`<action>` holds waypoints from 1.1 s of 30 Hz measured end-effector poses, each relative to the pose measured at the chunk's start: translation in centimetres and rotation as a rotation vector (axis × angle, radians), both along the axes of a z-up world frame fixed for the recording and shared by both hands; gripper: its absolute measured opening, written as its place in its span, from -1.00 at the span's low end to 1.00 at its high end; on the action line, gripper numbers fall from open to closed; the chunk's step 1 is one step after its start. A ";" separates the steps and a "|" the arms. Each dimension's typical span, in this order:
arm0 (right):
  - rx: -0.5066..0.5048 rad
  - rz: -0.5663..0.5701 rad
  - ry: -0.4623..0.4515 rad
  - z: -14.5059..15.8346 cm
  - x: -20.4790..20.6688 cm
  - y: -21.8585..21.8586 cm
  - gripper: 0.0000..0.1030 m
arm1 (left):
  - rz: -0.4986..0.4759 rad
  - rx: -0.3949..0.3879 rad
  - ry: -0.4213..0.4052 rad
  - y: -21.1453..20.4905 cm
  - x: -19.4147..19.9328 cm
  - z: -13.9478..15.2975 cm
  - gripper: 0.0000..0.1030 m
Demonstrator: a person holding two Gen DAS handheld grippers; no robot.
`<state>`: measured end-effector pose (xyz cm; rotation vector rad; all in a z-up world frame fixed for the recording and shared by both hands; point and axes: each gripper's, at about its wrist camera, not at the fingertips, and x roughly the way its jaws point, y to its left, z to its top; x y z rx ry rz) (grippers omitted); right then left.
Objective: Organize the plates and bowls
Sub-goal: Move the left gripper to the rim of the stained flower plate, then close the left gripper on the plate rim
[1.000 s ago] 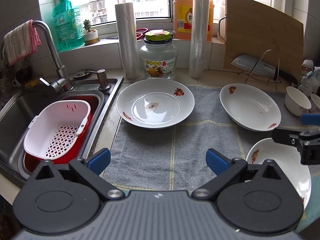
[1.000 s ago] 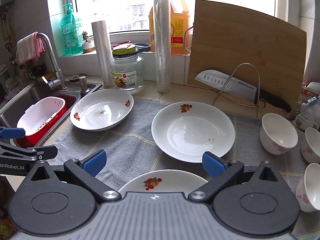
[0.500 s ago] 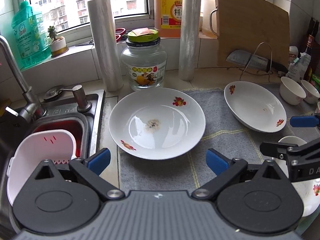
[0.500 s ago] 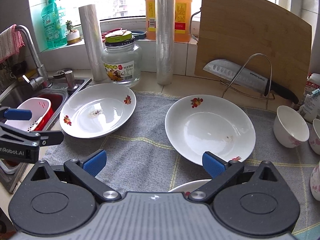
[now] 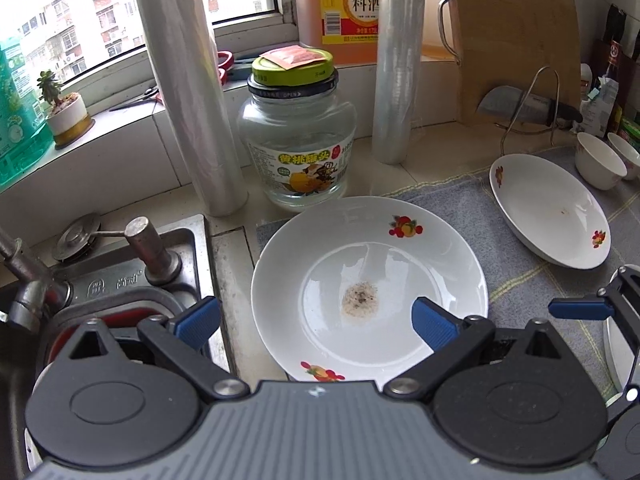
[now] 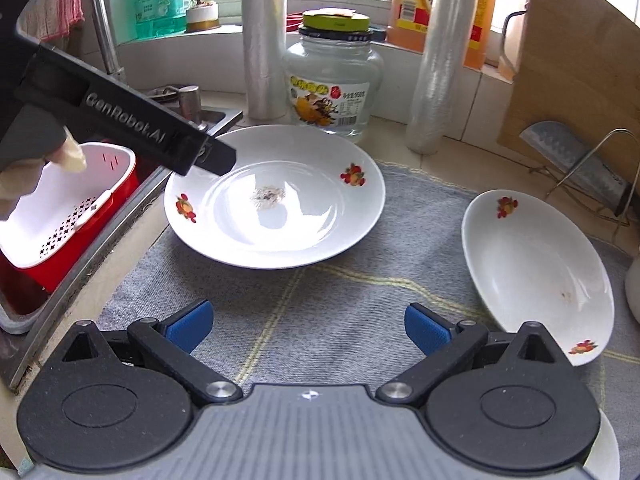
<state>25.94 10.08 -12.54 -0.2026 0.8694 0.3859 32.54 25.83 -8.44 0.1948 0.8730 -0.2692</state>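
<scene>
Left gripper (image 5: 316,322) fingers spread over upturned plate (image 5: 368,288); right gripper (image 6: 308,326) spread, empty; "GenRobot.AI" legible.

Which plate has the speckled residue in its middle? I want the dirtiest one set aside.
The plate by the sink, in front of the glass jar; the plate toward the cutting board shows only a tiny mark.
</scene>
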 end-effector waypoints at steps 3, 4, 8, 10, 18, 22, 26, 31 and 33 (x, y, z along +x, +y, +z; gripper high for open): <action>-0.006 0.025 0.023 -1.1 0.5 1.2 1.00 | -0.045 -0.009 0.021 0.2 1.2 -0.3 0.96; -0.010 0.030 0.026 -1.4 0.6 1.5 1.00 | -0.056 -0.017 0.031 0.3 1.7 -0.5 0.96; 0.000 0.045 0.035 -2.3 1.4 2.2 1.00 | -0.085 -0.036 0.063 0.6 3.8 -1.2 0.96; 0.006 0.043 0.042 -2.7 1.8 2.3 1.00 | -0.095 -0.047 0.083 0.6 4.7 -1.5 0.96; 0.000 0.042 0.013 -3.2 1.9 2.7 1.00 | -0.135 -0.086 0.126 0.2 7.6 -2.3 0.94; 0.008 0.046 0.011 -3.3 1.9 2.5 1.00 | -0.162 -0.092 0.149 -0.2 8.9 -2.6 0.94; 0.013 0.052 -0.002 -3.4 1.9 2.4 1.00 | -0.179 -0.119 0.191 -0.3 10.1 -3.1 0.94; 0.022 0.064 -0.019 -3.5 2.5 2.5 1.00 | -0.212 -0.132 0.239 -0.6 11.5 -3.5 0.88; 0.024 0.070 -0.023 -3.6 2.8 2.6 1.00 | -0.222 -0.142 0.254 -0.6 11.8 -3.6 0.79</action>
